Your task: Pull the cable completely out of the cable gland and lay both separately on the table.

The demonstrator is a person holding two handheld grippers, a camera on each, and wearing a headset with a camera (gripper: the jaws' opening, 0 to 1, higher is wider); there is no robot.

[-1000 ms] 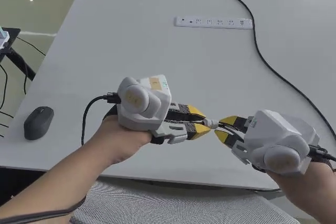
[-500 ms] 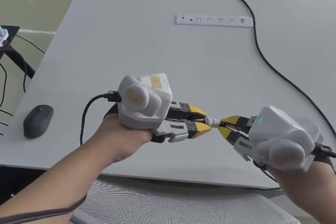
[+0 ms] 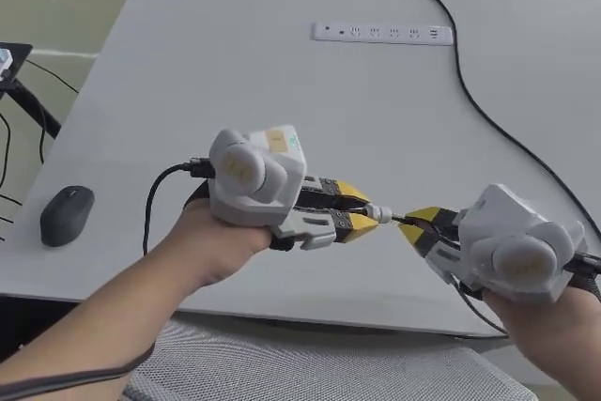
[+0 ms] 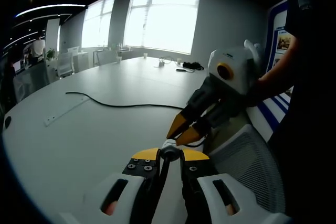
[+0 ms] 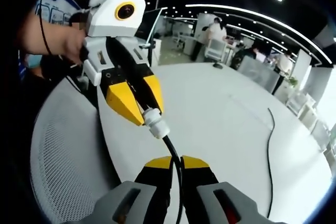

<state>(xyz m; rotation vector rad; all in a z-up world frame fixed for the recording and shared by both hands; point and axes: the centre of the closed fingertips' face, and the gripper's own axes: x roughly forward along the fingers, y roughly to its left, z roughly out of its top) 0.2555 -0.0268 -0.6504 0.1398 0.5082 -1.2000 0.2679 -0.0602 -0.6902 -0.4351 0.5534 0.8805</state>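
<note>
Both tongs meet in the air above the near edge of the worktop (image 3: 235, 72), tip to tip; the left tongs (image 3: 364, 217), gripped in a hand that comes in from the near left, are pinched narrow on the white gland (image 3: 380, 216), which sticks out past their yellow tips towards the right; the right tongs (image 3: 416, 225), held by the hand at the near right, are closed tight on the thin black cable (image 3: 398, 222); a short bare run of cable shows between the two sets of tips, and the cable is not yet out of the gland; in the right gripper view the cable leaves the gland's end and runs straight down between the right jaws; in the left gripper view the gland sits right at the tips of the left jaws, with the right tongs just beyond it; on the far part of the worktop lies a white strip (image 3: 383, 35); a long black lead (image 3: 488, 119) curves from beside it towards the near right; a dark mouse (image 3: 66, 215) rests by the left edge; a mesh chair (image 3: 282, 363) is below the near edge.
</note>
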